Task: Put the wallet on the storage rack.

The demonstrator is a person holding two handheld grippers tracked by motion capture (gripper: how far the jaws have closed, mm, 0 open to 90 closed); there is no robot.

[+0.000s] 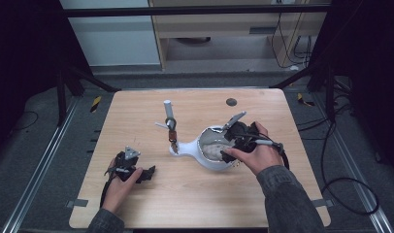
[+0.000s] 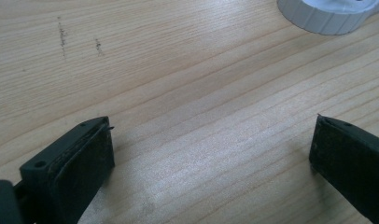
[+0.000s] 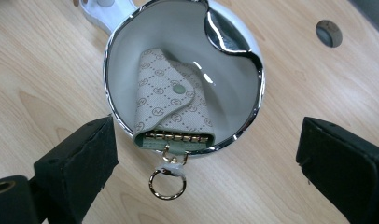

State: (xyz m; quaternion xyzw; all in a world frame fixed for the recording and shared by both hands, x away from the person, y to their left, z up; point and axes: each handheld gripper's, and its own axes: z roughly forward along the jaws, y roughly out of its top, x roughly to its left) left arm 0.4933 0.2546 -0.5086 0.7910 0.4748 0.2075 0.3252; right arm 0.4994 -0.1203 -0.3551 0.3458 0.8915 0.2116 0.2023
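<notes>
Item: monogram key case (image 3: 172, 105), lying inside the white chrome-rimmed dish (image 3: 131, 56), its gold key ring (image 3: 166, 184) hanging over the near rim. Right gripper (image 3: 206, 163) above it, jaws wide, nothing between them, apparently just released. Left gripper (image 2: 211, 154) wide and idle over bare wooden table (image 2: 178, 84).

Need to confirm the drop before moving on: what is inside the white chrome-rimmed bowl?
A beige monogram-patterned key pouch lies inside the white chrome-rimmed bowl, its gold ring hanging over the rim. The bowl floor beneath the pouch is covered.

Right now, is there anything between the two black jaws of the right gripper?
Yes. In the right gripper view, the monogrammed key pouch with its gold ring lies in the white chrome-rimmed bowl, between the open right gripper, untouched.
</notes>
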